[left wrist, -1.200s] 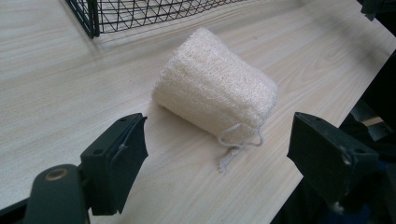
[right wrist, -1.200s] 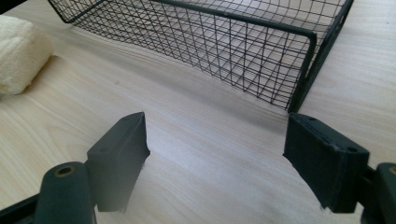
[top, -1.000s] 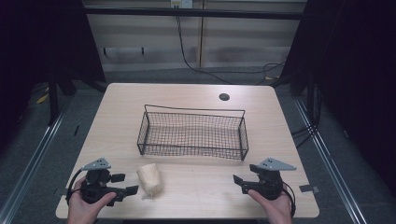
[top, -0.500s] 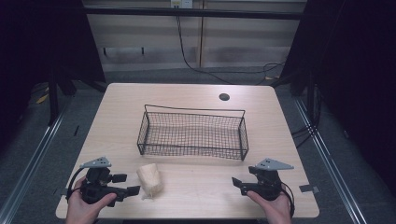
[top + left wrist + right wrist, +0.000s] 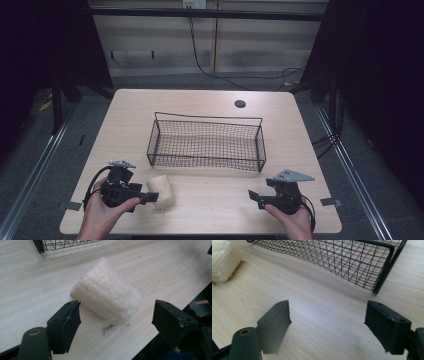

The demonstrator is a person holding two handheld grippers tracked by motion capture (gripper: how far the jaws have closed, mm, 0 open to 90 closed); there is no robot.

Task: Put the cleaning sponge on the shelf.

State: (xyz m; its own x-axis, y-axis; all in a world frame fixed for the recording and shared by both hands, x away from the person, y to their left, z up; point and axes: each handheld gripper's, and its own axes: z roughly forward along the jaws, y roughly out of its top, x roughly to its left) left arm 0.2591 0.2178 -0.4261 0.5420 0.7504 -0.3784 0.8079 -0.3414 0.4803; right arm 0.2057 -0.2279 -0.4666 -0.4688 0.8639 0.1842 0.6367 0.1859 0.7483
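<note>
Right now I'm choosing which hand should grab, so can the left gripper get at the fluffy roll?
Probably yes: the left gripper is open, the fluffy roll lies just ahead, nothing between.

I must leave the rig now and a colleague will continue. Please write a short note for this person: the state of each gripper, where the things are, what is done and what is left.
Left hand-held gripper: open, jaws on both sides of the rolled towel, not closed on it.
Right hand-held gripper: open, holds nothing, low over bare table in front of the basket's right end.
Towel: lies on the table near the front edge, in front of the wire basket, apart from it.
Basket: mid-table, nothing in it.
Done: nothing moved into the basket.
Left, probably: close on the towel, lift it, place it in the basket.
</note>
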